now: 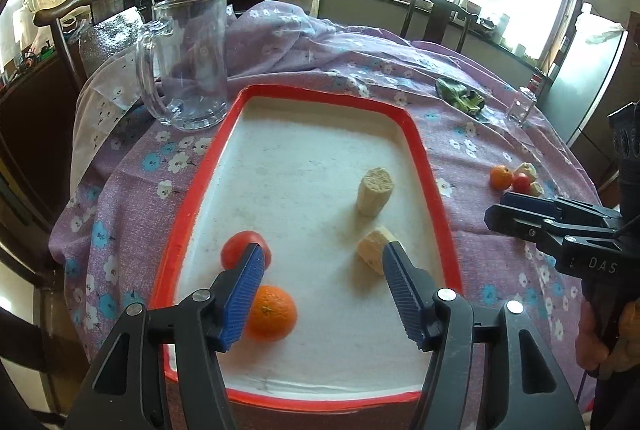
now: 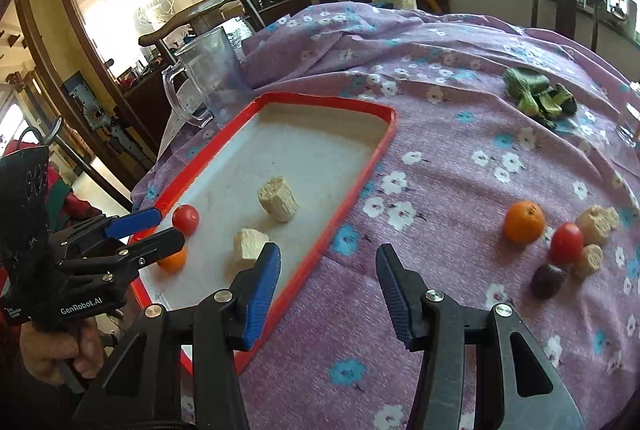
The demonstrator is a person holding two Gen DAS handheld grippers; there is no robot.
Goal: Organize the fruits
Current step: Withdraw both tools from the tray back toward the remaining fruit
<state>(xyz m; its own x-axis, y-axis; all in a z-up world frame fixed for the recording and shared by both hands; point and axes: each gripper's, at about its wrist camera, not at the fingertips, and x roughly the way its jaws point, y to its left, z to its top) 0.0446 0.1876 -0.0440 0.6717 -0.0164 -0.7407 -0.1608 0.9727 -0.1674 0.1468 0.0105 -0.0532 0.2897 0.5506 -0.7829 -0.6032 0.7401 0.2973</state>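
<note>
A red-rimmed white tray (image 1: 416, 134) (image 2: 360, 186) holds a tomato (image 1: 240, 248) (image 2: 186, 218), an orange (image 1: 274, 312) (image 2: 174, 260) and two pale corn-cob chunks (image 1: 374, 190) (image 1: 372, 250). My left gripper (image 1: 322, 282) (image 2: 140, 230) is open and empty, hovering over the tray's near end beside the orange. On the cloth to the right lie another orange (image 2: 524, 222) (image 1: 501, 176), a tomato (image 2: 566, 242) (image 1: 521, 183), a dark plum (image 2: 546, 280) and two more cob chunks (image 2: 598, 222). My right gripper (image 2: 326, 282) (image 1: 520, 214) is open and empty over the cloth, just right of the tray.
A glass mug (image 1: 188, 62) (image 2: 204, 78) stands at the tray's far left corner. Leafy greens (image 1: 460, 96) (image 2: 538, 96) and a small glass jar (image 1: 520, 106) lie at the far right. A purple flowered cloth (image 2: 440, 158) covers the round table; wooden chairs (image 1: 80, 10) surround it.
</note>
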